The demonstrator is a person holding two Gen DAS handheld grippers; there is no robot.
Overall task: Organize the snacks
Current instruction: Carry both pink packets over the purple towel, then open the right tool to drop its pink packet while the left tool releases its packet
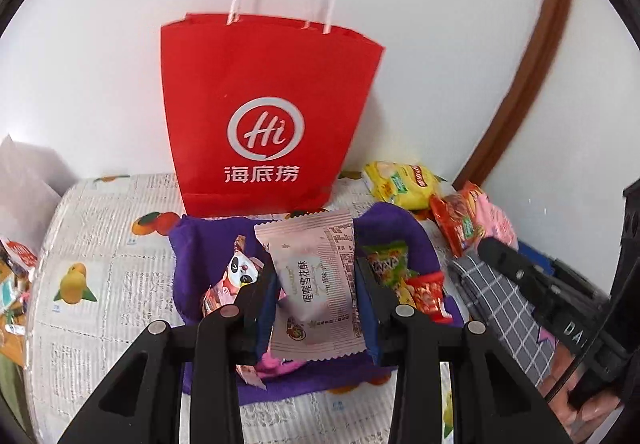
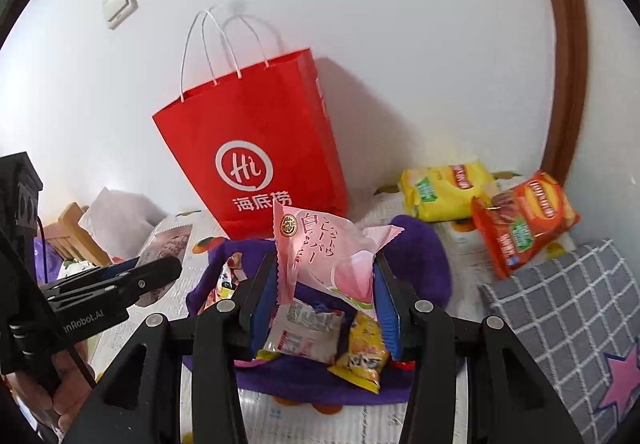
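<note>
My left gripper (image 1: 314, 272) is shut on a pale pink snack packet (image 1: 316, 284), held above a purple fabric basket (image 1: 188, 244). The basket holds a panda packet (image 1: 236, 276), a green packet (image 1: 386, 264) and a small red one (image 1: 428, 292). My right gripper (image 2: 326, 264) is shut on a pink packet with red lettering (image 2: 320, 244), over the same purple basket (image 2: 420, 248). Below it lie a white packet (image 2: 304, 332) and a yellow packet (image 2: 364, 348). A red paper bag (image 1: 264, 116) (image 2: 256, 160) stands upright behind the basket, against the wall.
A yellow chip bag (image 2: 448, 192) and an orange-red chip bag (image 2: 524, 220) lie at the back right on the printed tablecloth (image 1: 100, 244). A grey checked cloth (image 2: 568, 304) covers the right side. Clutter (image 1: 16, 276) sits past the table's left edge.
</note>
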